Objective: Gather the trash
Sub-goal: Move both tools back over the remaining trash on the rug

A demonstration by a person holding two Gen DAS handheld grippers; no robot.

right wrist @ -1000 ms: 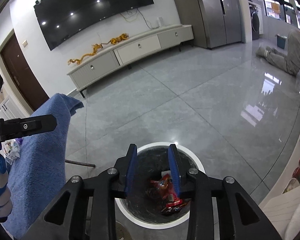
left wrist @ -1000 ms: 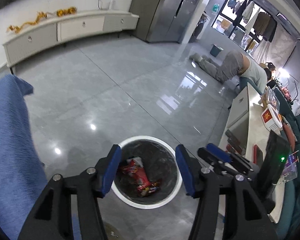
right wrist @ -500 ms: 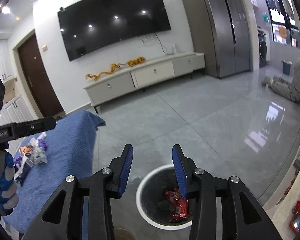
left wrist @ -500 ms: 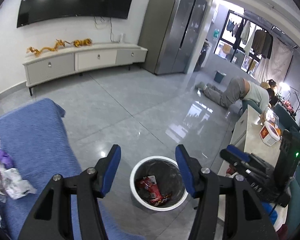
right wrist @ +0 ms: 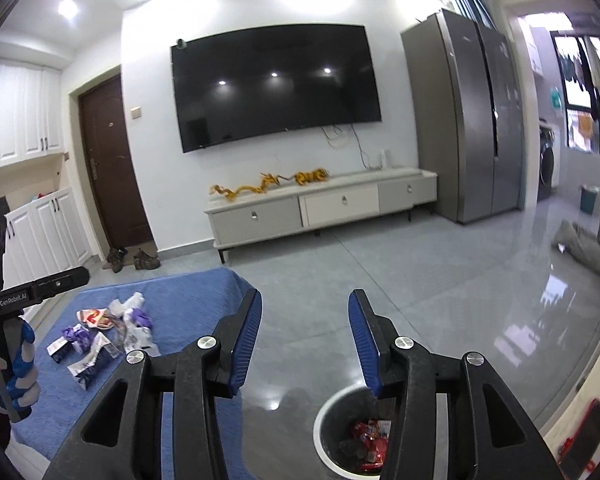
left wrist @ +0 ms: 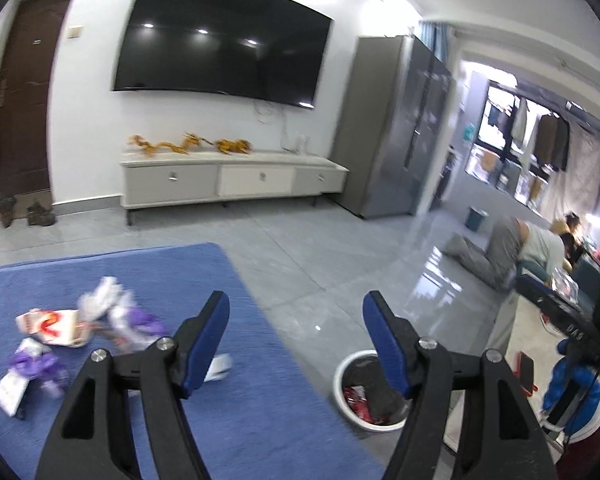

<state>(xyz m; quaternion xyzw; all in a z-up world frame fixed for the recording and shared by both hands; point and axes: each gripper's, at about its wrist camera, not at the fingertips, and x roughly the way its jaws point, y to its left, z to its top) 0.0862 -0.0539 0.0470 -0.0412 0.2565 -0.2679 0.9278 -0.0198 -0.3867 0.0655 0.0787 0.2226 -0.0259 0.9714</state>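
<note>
On the left, a blue cloth (right wrist: 188,300) carries a scatter of wrappers (right wrist: 100,334), white, purple and red-orange, lying close together. The left gripper (left wrist: 296,330) hangs above the cloth's right edge, fingers spread wide and empty. The right gripper (right wrist: 305,330) is likewise parted, holding nothing. Lower right, on the grey floor, the white-rimmed trash bin (right wrist: 324,412) holds red wrappers (right wrist: 370,436).
</note>
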